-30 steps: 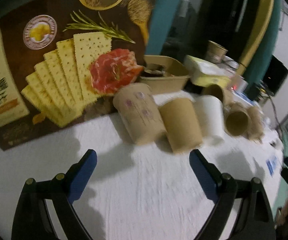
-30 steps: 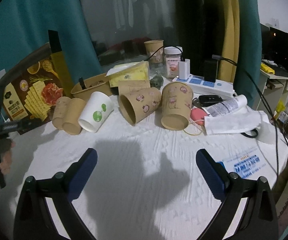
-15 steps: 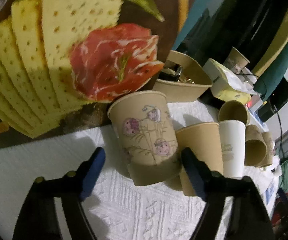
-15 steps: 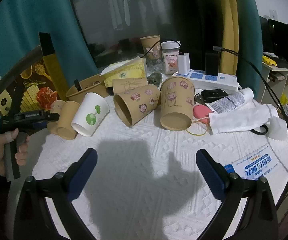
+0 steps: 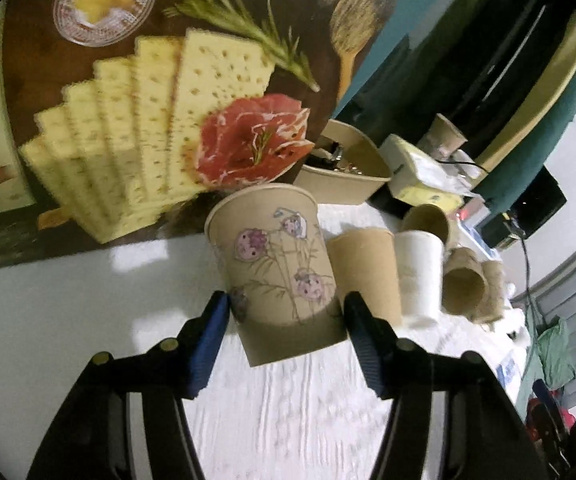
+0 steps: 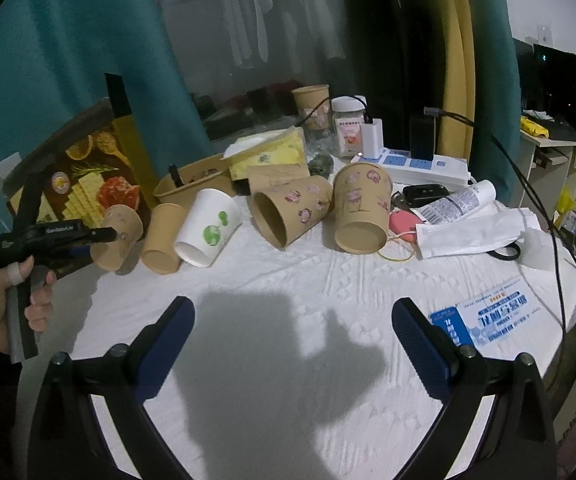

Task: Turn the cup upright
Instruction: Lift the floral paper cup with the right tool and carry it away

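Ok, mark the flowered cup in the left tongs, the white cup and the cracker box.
flowered cup [image 5: 280,272], left wrist view, printed side wall.
white cup [image 6: 208,232], right wrist view, side by green logo.
cracker box [image 5: 148,120], left wrist view, printed front.

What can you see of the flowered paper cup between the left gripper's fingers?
The flowered paper cup is tan kraft paper with purple blossoms on thin stems. The left gripper is shut on its lower body, blue pads on both sides. It is tilted, its flat base toward the camera, in front of the cracker box, left of a plain brown cup.
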The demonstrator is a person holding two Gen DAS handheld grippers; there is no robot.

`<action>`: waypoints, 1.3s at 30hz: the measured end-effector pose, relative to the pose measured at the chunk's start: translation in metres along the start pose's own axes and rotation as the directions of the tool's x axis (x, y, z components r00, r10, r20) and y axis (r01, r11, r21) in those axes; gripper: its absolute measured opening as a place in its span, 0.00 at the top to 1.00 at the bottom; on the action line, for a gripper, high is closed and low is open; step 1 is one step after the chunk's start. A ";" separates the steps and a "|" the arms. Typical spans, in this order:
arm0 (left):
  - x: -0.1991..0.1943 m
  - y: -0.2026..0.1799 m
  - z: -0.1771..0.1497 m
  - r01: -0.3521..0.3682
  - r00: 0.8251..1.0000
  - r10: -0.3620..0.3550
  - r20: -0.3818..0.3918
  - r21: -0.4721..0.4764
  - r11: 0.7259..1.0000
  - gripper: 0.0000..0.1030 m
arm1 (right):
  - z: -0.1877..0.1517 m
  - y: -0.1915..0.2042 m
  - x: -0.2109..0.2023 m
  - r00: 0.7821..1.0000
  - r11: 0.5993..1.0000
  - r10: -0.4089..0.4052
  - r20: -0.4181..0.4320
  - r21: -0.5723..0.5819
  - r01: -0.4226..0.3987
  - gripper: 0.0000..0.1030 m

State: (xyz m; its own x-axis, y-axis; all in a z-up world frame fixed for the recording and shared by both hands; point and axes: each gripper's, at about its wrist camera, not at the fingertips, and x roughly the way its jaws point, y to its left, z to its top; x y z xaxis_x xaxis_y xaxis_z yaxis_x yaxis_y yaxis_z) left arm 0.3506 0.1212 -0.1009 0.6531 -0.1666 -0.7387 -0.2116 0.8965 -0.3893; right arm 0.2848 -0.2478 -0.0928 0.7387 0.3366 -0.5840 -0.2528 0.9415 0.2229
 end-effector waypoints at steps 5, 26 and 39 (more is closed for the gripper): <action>-0.050 -0.007 -0.032 0.038 0.999 -0.038 0.011 0.040 0.998 0.42 | -0.015 0.013 -0.028 1.000 1.000 0.022 0.010 -0.001 -0.022 0.05; -0.136 -0.024 -0.201 0.222 0.967 -0.219 -0.131 0.002 0.975 0.42 | -0.114 0.038 -0.095 0.994 0.996 0.067 -0.083 0.063 -0.061 0.05; -0.117 -0.023 -0.221 0.188 0.961 -0.187 -0.203 -0.013 0.982 0.42 | -0.125 0.029 -0.098 0.993 0.995 0.056 -0.102 0.091 -0.047 0.05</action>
State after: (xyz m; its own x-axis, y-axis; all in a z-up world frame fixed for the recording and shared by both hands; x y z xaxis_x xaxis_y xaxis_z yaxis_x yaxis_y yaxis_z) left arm 0.1184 0.0293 -0.1272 0.5194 -0.4112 -0.7491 -0.0947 0.8435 -0.5287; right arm 0.1266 -0.2511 -0.1268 0.6559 0.3889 -0.6469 -0.2295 0.9192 0.3200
